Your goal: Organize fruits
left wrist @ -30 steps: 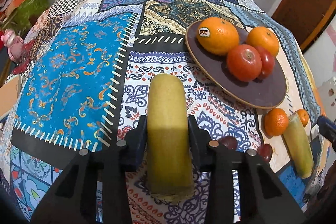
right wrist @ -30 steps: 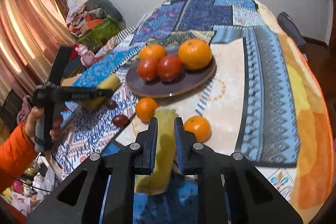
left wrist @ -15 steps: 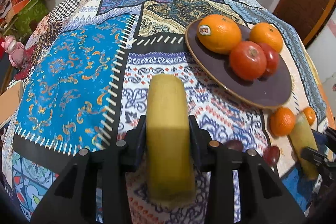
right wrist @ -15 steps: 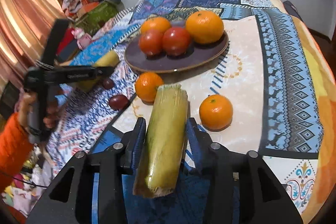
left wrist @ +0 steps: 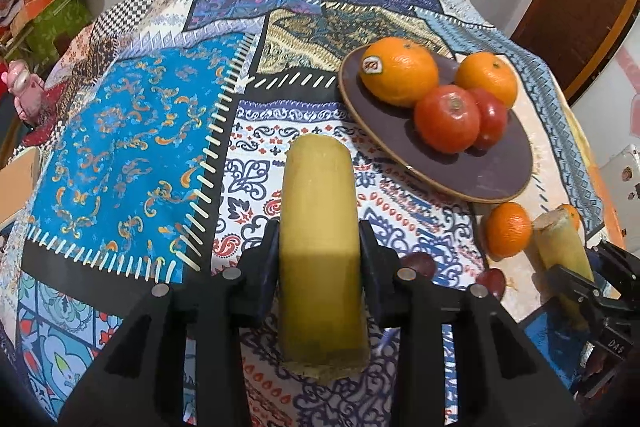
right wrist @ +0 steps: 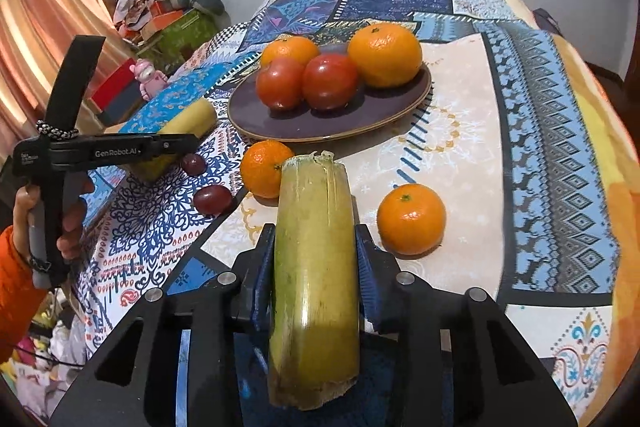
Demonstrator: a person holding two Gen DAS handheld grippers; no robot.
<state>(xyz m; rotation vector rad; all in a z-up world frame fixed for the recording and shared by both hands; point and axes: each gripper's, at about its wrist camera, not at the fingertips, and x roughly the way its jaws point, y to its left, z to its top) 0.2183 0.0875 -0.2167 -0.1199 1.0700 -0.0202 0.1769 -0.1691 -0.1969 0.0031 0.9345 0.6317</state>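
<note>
My left gripper point(left wrist: 320, 247) is shut on a yellow sugarcane piece point(left wrist: 320, 227), held above the patterned cloth. My right gripper point(right wrist: 314, 251) is shut on a second yellow-green sugarcane piece point(right wrist: 314, 259), lifted off the table. A brown plate point(left wrist: 492, 175) point(right wrist: 280, 123) holds two oranges point(left wrist: 400, 71) point(right wrist: 384, 55) and two tomatoes point(left wrist: 446, 119) point(right wrist: 328, 81). Two loose tangerines point(right wrist: 262, 169) point(right wrist: 412, 219) and two dark grapes point(right wrist: 212, 199) lie on the cloth in front of the plate. The left gripper shows in the right wrist view point(right wrist: 176, 143).
The table carries a patchwork cloth point(left wrist: 132, 131). Clutter and a pink toy point(right wrist: 148, 79) sit beyond the table's left side. A wooden door point(left wrist: 580, 3) is at the far right. The table edge runs close on the right point(right wrist: 616, 227).
My right gripper has closed in around the sugarcane piece and raised it, pointing it toward the plate. My left gripper has kept its piece and shifted only slightly.
</note>
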